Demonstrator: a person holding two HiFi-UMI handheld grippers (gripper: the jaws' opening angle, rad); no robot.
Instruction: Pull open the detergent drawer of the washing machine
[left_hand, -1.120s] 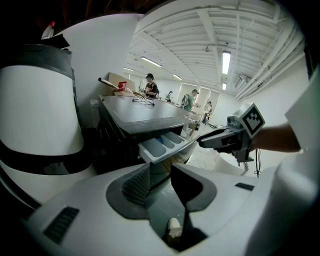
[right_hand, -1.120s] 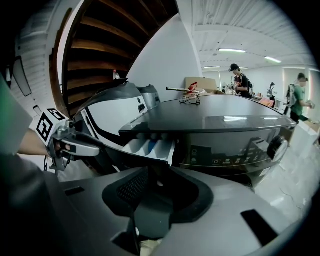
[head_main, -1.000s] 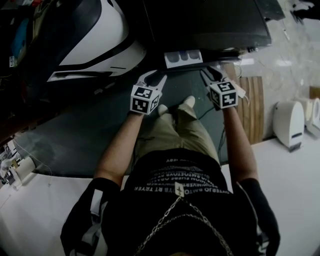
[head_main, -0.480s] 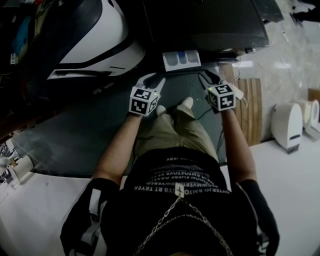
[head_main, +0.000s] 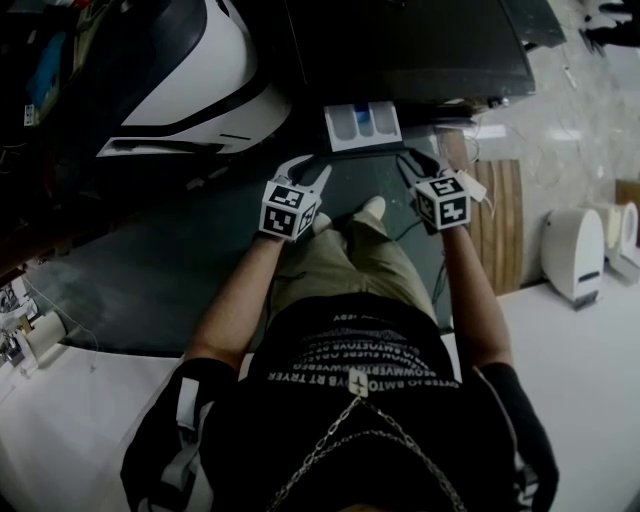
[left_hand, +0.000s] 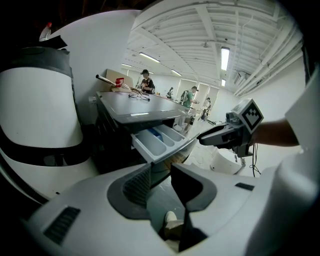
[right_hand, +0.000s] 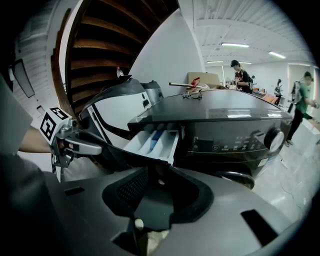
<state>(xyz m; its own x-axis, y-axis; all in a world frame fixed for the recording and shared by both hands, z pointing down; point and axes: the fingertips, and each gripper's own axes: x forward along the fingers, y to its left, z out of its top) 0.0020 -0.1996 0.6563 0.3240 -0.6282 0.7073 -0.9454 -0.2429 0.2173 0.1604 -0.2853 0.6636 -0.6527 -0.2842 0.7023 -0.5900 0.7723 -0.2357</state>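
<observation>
"Pale plastic, that drawer. It's standing well out of the washing machine's top left corner, isn't it?"

"Yes. It's out far enough that its compartments lie open to the light, with something blue in the middle one. I'd say the pull is mostly done."

"Who's holding it?"

"Nobody is clamped on it. The left gripper sits in front of the washing machine by the drawer's left end, with its jaws apart and only floor and a shoe in the gap. The right gripper is by the other end. Its jaws are apart too, and the drawer's front edge hangs just beyond them, not between them."

"Is either one touching the front panel?"

"A tip of each lies very near a corner of it. I can't tell whether either is actually touching."

"So what's next?"

"If there's travel left, I'd hook or pinch the front panel and draw it straight out from the washing machine along its slide. I'd keep it level, because a pull from one corner could twist it in its slot. I'd also ease off near the end so it doesn't jerk against its stop."

"What's different from a second ago?"

"Back then only a strip of the tray showed under the washing machine's edge. Half a second later more was out, and now the whole row of compartments is clear. Both grippers have also drawn back from the washing machine toward the person, and their jaws are as wide as they were."
</observation>
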